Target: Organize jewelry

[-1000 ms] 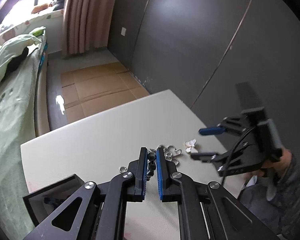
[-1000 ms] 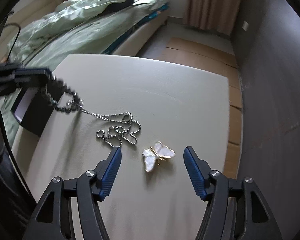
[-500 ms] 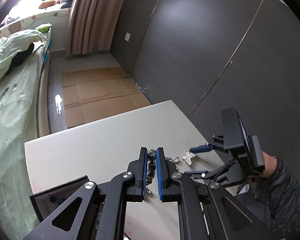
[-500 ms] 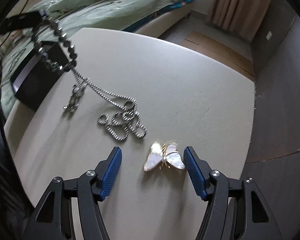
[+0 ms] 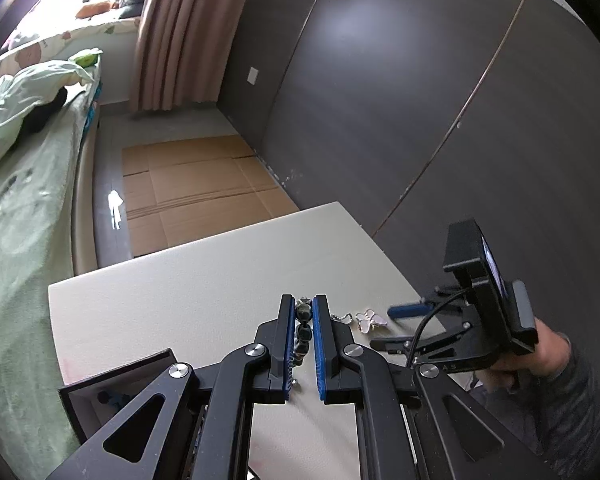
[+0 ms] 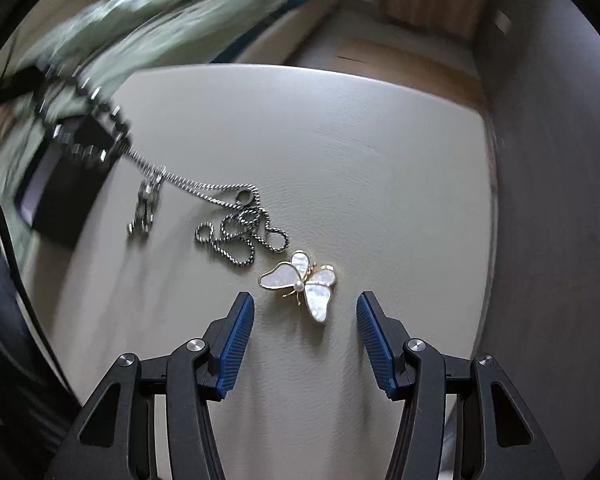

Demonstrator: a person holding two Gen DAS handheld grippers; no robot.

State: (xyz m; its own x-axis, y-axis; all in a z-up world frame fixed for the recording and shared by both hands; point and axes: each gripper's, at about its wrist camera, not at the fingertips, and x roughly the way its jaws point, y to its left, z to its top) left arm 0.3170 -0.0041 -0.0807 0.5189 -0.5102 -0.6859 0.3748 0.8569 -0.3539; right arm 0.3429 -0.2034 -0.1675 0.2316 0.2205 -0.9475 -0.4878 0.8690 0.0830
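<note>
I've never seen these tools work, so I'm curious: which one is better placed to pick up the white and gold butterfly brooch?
Right. The right tool hangs over the white and gold butterfly brooch, blue pads either side, closing in. The left tool is shut on the dark bead bracelet.

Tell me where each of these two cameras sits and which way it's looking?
Left wrist: on the left gripper, looking across the table; its fingers clamp a beaded bracelet; right gripper and hand visible.
Right wrist: on the right gripper, looking steeply down at the butterfly brooch.
Shared: brooch, chain, bracelet.
</note>
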